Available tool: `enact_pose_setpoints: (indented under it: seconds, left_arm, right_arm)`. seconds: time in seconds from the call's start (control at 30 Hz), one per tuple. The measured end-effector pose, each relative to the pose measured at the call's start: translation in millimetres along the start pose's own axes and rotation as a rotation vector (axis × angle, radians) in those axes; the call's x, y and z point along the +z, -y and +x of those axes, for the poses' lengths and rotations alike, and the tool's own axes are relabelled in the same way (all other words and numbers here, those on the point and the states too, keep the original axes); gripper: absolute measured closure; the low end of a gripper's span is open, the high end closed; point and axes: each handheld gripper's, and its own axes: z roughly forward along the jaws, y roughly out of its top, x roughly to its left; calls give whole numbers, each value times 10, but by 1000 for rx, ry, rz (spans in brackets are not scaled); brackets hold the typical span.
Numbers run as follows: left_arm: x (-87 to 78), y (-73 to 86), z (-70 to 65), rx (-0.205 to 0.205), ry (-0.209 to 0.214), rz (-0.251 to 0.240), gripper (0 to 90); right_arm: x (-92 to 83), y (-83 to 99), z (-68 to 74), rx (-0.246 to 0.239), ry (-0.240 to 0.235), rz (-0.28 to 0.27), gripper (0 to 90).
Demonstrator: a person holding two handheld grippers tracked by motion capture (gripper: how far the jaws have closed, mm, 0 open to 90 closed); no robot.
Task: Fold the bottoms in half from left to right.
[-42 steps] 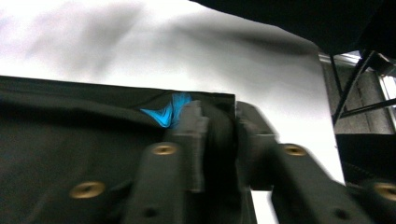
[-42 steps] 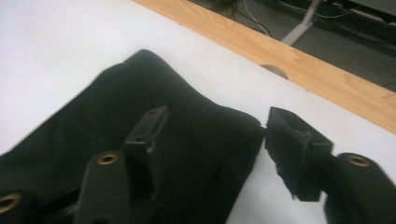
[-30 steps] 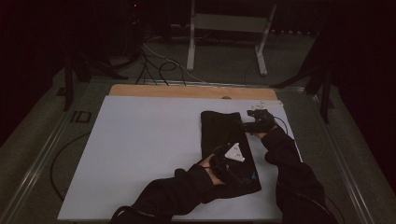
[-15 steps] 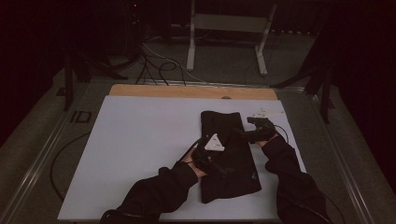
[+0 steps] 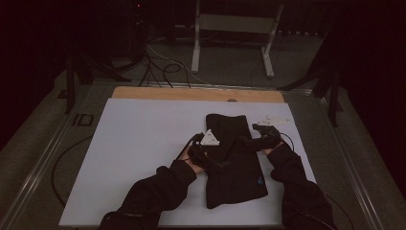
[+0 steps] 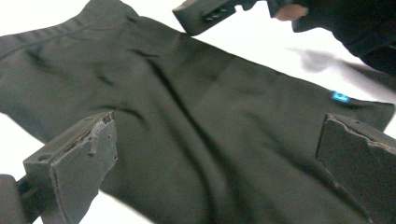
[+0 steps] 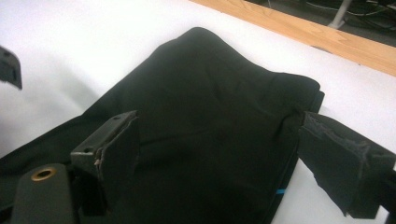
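Careful: both your left tool (image 6: 215, 158) and right tool (image 7: 219, 163) gape empty; closing could bunch the black garment (image 5: 234, 158) below.

A white table (image 5: 134, 143) with a wooden edge strip (image 5: 191, 94); metal stand (image 5: 234, 28) and cables (image 5: 163, 67) beyond.

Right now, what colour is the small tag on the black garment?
Bright blue; the tag on the black garment shows best in the left gripper view.
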Motion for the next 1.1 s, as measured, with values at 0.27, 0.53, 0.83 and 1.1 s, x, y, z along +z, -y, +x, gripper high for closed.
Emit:
enact_pose_setpoints:
  seconds: [0.27, 0.53, 0.83, 1.1]
  left_arm:
    - [8, 21, 161, -33, -44, 6, 1]
    - [13, 35, 331, -71, -71, 13, 1]
    - [22, 24, 493, -117, -99, 13, 1]
    - [41, 21, 656, -140, -157, 12, 1]
  right_arm:
    - [5, 38, -27, 14, 4, -2, 137]
    - [14, 38, -57, 16, 20, 7, 138]
    - [30, 43, -104, 24, 30, 13, 137]
    - [61, 13, -178, 32, 50, 23, 137]
